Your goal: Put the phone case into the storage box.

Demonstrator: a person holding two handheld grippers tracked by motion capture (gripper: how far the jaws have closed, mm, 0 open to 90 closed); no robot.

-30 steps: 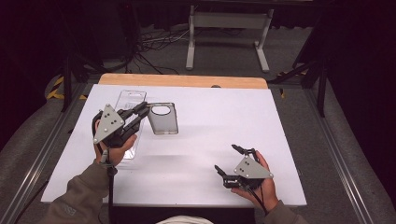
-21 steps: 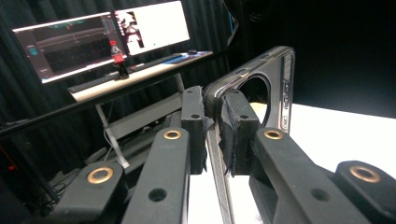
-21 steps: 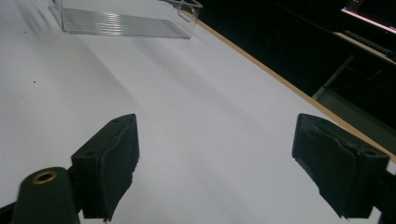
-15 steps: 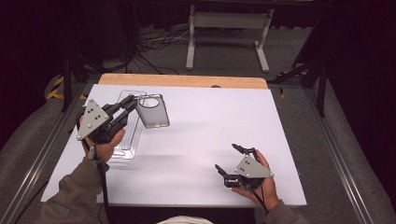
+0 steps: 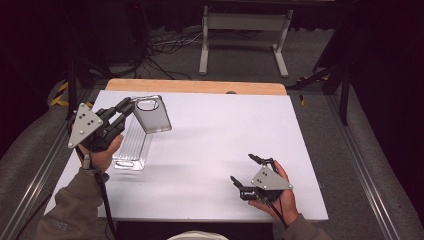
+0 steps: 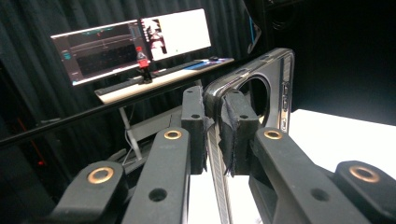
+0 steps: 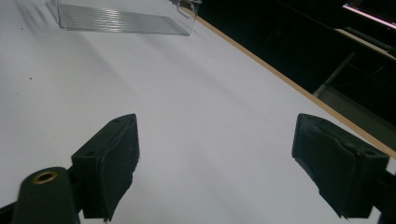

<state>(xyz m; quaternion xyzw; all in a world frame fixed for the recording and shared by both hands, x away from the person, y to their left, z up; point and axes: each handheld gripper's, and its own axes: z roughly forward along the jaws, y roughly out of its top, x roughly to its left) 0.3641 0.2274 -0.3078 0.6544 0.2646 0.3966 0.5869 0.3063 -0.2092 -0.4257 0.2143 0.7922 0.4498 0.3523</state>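
The left gripper [image 5: 128, 106] pinches the phone case [image 5: 152, 115] by its edge, lifted just right of the clear tray [image 5: 131, 147]; the right gripper [image 5: 246, 170] rests open, well apart.

Dark curtained room, grey floor [image 5: 240, 60], perhaps a metal stand [image 5: 243, 31].

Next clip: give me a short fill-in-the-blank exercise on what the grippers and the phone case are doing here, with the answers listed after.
1. The left gripper is shut on the edge of the clear ____, holding it off the table.
2. The right gripper rests low over the white table with its jaws ____.
3. The case's large round cutout sits ____ the clamped jaws in the left gripper view.
4. The ribbed clear tray lies on the table below the ____ gripper.

Missing words: phone case; open; above; left
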